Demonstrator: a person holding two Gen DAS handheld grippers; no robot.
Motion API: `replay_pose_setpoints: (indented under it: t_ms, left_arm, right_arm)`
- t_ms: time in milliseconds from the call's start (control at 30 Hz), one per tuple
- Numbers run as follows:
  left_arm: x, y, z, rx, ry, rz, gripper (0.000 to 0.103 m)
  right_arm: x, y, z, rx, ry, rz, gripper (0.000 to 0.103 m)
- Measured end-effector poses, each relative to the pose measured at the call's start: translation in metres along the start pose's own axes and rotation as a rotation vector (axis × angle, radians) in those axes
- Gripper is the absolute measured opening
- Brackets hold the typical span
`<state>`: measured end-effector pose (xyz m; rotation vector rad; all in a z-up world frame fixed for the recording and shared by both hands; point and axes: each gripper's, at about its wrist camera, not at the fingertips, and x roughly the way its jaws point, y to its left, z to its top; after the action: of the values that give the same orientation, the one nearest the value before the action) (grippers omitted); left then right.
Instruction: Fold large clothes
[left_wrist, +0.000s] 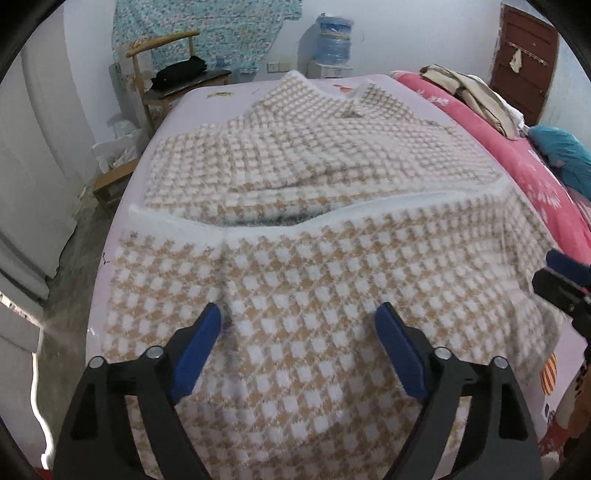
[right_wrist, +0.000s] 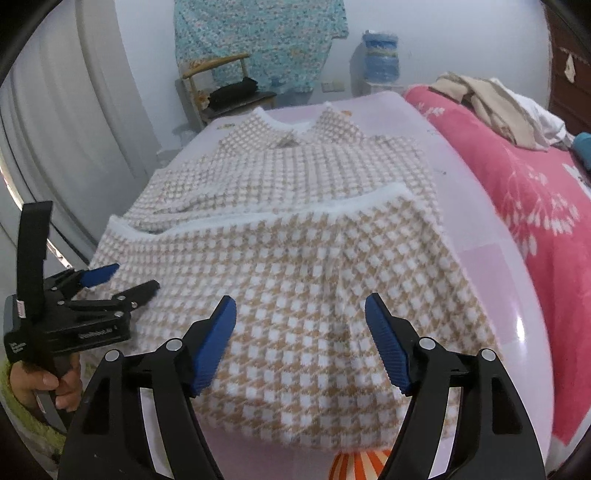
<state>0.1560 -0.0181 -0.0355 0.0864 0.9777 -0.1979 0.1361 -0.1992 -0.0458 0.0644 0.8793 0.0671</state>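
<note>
A fluffy tan-and-white houndstooth sweater (left_wrist: 303, 229) (right_wrist: 295, 236) lies on the pale pink bed sheet (left_wrist: 122, 206) (right_wrist: 480, 206). Its lower part is folded up over the body, and the white hem band (left_wrist: 369, 218) (right_wrist: 280, 212) runs across the middle. My left gripper (left_wrist: 299, 325) hovers over the near part of the fold, jaws wide apart with nothing between them; it also shows in the right wrist view (right_wrist: 129, 278). My right gripper (right_wrist: 300, 314) stands open over the near fold, nothing pinched; its edge shows at the left wrist view's right side (left_wrist: 561, 273).
A pink floral blanket (right_wrist: 535, 192) with beige clothes (right_wrist: 491, 103) covers the bed's right side. A wooden chair (left_wrist: 173, 74) holding a dark garment and a water dispenser (left_wrist: 332, 40) stand at the far wall. A white wardrobe (left_wrist: 33, 166) is at left. A hand (right_wrist: 55, 384) grips the left tool.
</note>
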Motion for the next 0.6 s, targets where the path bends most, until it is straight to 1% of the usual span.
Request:
replay_pose_setpoints:
  t_ms: [33, 67, 100, 167, 600]
  left_arm:
    - [0.001, 0.001, 0.0, -0.007, 0.002, 0.005, 0.091]
    - [0.002, 0.002, -0.001, -0.012, 0.003, 0.008, 0.092]
    - [0.003, 0.004, -0.001, -0.023, 0.007, 0.009, 0.095]
    - [0.003, 0.005, -0.002, -0.038, 0.012, 0.007, 0.096]
    - [0.003, 0.006, -0.003, -0.052, 0.012, 0.013, 0.097]
  right_arm:
    - [0.006, 0.0, -0.002, -0.001, 0.019, -0.003, 0.069]
    - [0.017, -0.001, -0.005, -0.003, 0.06, -0.016, 0.069]
    - [0.024, -0.002, -0.007, 0.001, 0.082, -0.023, 0.07]
    - [0.027, -0.007, -0.009, 0.028, 0.076, -0.004, 0.071]
    - [0.028, -0.008, -0.007, 0.023, 0.082, 0.002, 0.074]
